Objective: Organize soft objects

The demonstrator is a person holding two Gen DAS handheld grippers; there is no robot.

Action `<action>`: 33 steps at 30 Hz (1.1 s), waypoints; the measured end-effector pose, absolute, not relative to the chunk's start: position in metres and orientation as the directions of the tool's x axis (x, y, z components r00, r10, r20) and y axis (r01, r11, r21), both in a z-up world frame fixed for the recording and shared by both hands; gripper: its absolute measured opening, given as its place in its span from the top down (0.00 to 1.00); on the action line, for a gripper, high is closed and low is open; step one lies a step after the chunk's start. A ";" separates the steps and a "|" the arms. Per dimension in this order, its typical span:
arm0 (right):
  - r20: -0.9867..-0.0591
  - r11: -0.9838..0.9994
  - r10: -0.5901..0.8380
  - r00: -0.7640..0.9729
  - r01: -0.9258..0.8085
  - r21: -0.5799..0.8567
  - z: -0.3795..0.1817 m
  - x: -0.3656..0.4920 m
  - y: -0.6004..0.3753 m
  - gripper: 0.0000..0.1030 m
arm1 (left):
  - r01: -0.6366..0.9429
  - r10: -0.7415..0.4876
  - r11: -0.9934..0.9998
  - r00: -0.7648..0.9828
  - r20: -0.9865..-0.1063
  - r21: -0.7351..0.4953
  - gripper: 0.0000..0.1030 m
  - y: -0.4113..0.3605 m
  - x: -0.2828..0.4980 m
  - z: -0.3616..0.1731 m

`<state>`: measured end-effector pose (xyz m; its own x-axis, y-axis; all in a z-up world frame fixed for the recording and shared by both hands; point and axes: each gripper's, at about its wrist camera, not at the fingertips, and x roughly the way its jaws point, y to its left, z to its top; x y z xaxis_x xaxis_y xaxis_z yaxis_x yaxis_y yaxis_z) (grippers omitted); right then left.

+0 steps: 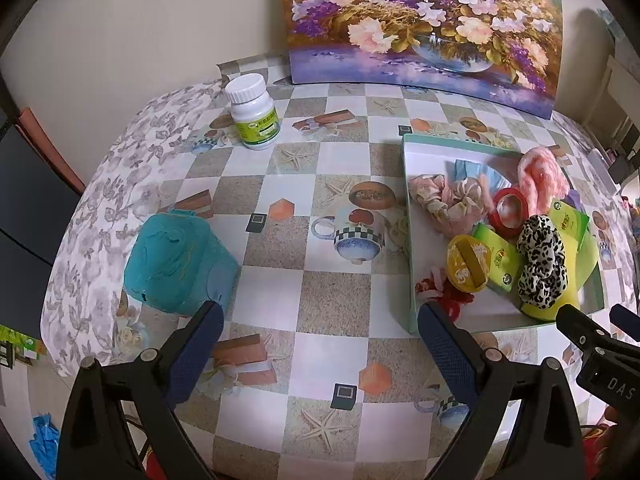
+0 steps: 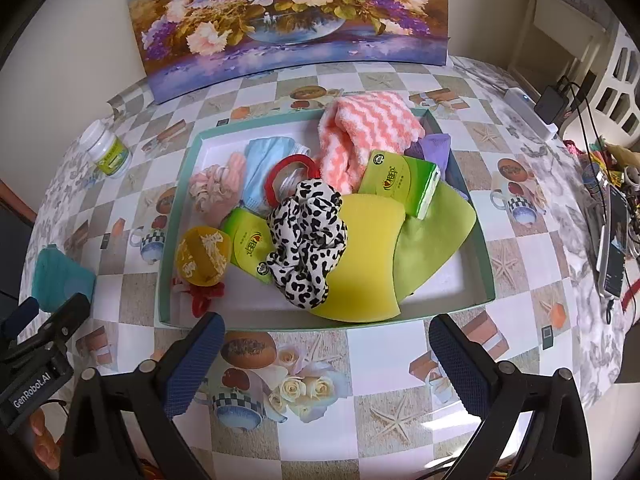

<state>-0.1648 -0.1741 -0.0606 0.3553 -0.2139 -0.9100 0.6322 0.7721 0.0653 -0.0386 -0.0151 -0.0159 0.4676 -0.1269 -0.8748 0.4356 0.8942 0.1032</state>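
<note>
Both grippers are held with jaws apart, nothing gripped: left gripper (image 1: pixel 320 344) over bare checkered tablecloth (image 1: pixel 332 184), right gripper (image 2: pixel 326 356) just before the shallow green-rimmed cardboard tray (image 2: pixel 486 264). Piled in the tray: leopard-print fabric scrunchie (image 2: pixel 308 240), yellow sponge (image 2: pixel 364 264), pink-and-white striped fluffy towel (image 2: pixel 368 132). A teal cloth (image 1: pixel 176 260) lies outside, near the left fingers; a white pill bottle (image 1: pixel 256 112) stands behind.

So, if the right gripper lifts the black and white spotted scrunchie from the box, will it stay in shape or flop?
The spotted scrunchie is bunched, gathered cloth, so it will probably sag and stretch. It looks light. It lies on the yellow sponge, which may shift slightly.
</note>
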 end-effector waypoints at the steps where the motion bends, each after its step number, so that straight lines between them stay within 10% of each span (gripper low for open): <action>1: -0.910 0.773 -0.214 0.356 0.632 0.065 -0.060 -0.165 -0.174 0.00 | 0.434 -0.126 0.895 0.468 -0.875 0.103 0.05 -0.015 -0.038 -0.016; 33: -0.902 0.778 -0.231 0.366 0.626 0.055 -0.053 -0.162 -0.173 0.00 | 0.413 -0.095 0.902 0.471 -0.877 0.125 0.05 -0.013 -0.034 -0.019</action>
